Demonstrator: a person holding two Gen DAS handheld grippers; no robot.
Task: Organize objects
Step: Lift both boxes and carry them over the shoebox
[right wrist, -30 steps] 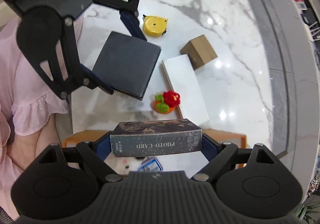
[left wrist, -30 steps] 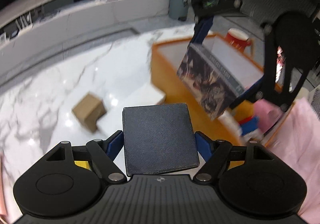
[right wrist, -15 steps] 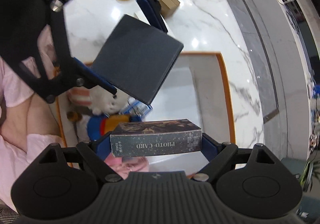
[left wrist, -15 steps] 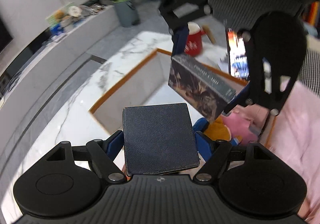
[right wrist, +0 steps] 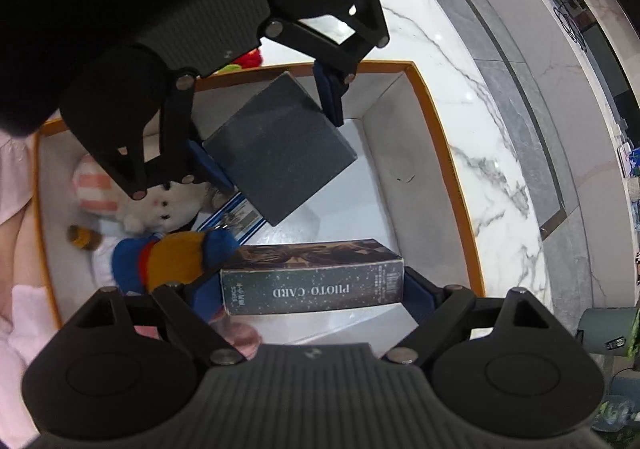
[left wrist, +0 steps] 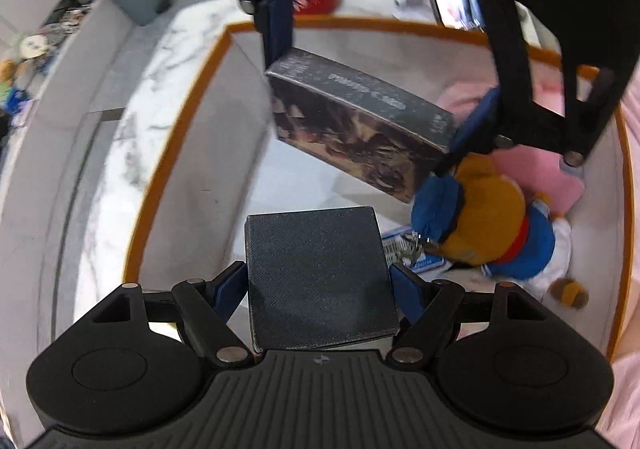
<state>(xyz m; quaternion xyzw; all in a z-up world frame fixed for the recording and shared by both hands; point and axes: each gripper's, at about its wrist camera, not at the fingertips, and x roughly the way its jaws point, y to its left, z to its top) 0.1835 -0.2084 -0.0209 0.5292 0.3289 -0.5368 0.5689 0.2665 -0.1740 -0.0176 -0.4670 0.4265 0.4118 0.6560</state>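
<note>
Left gripper [left wrist: 320, 283], clamped on my black box [left wrist: 318, 277], hangs over the orange-rimmed tray [right wrist: 440, 129]; right gripper [right wrist: 312, 291] grips the photo-card box [right wrist: 312, 287], long axis across its jaws, above open tray floor beside the plush toys [right wrist: 172, 253].

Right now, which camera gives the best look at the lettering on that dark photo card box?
The right wrist view: the photo card box faces that camera, its "PHOTO CARD" lettering sharp though upside down. In the left wrist view the same box appears tilted and blurred, held by the right gripper above the orange-rimmed box.
</note>
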